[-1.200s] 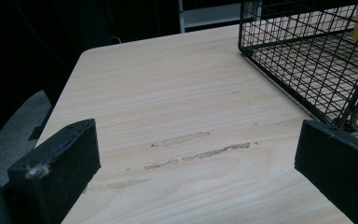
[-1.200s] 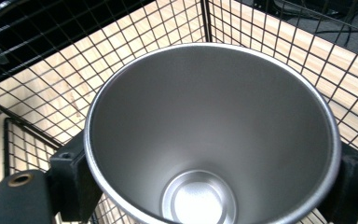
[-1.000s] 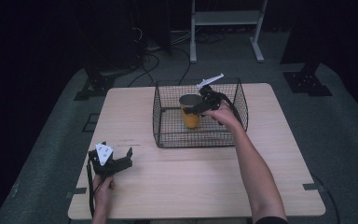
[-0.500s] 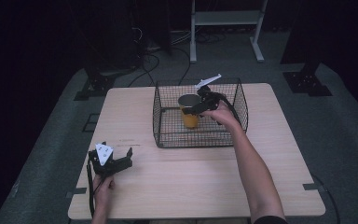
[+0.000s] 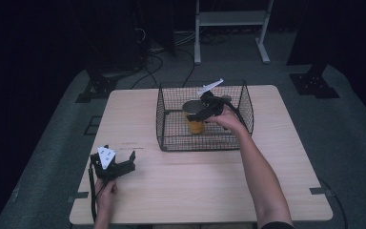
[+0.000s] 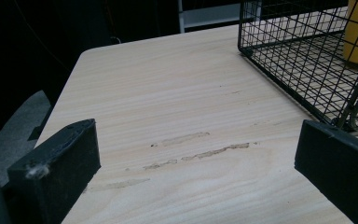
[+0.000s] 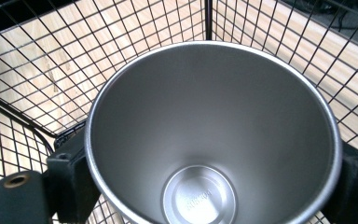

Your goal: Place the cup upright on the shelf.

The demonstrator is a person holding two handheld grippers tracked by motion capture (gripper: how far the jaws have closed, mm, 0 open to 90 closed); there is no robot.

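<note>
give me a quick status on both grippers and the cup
Right gripper shut on yellow steel cup, inside wire basket. Left gripper open, idle on table. Nothing in the way.

The left gripper sits low near the front left corner of the table, held by the left hand that comes in over the front edge. Its two black jaws stand wide apart with nothing between them. The right arm reaches long and straight from the front edge toward the back of the table. The right hand holds the right gripper up high, and its jaws press on both sides of a cup.
</note>
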